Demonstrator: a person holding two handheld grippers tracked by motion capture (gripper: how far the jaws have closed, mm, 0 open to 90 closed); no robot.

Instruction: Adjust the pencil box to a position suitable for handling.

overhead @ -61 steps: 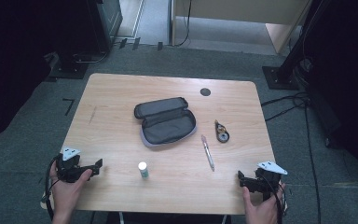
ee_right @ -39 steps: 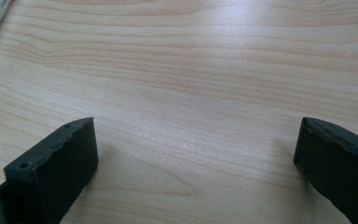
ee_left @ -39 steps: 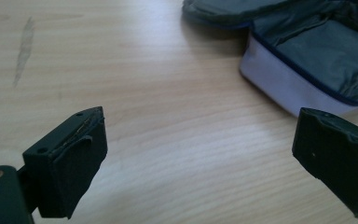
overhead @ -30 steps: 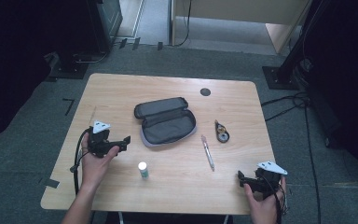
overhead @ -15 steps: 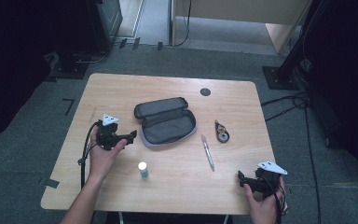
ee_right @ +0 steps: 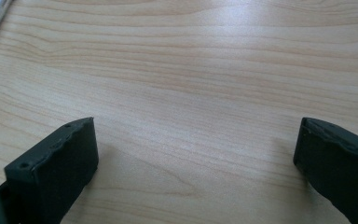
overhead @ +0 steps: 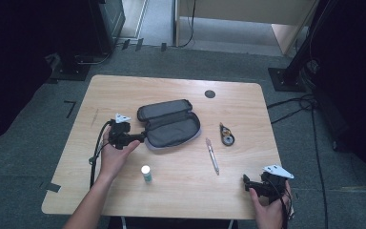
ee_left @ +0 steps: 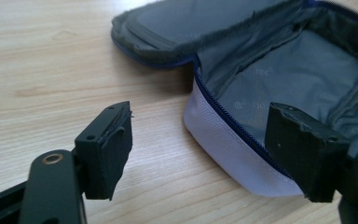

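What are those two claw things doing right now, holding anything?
Left gripper: open, jaws just been closing, astride the near rim of the open pencil case, not yet pinching it.
Right gripper: open, holding nothing, over bare table.

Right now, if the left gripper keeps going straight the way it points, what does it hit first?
The left gripper, jaws closing but open, would probably meet the near wall of the open pencil case first; one jaw lines up outside it, one over its inside.

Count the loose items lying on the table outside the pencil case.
3: a pen right of the open pencil case, a small round tape-like item beyond the pen, and a small capped tube standing near the front.
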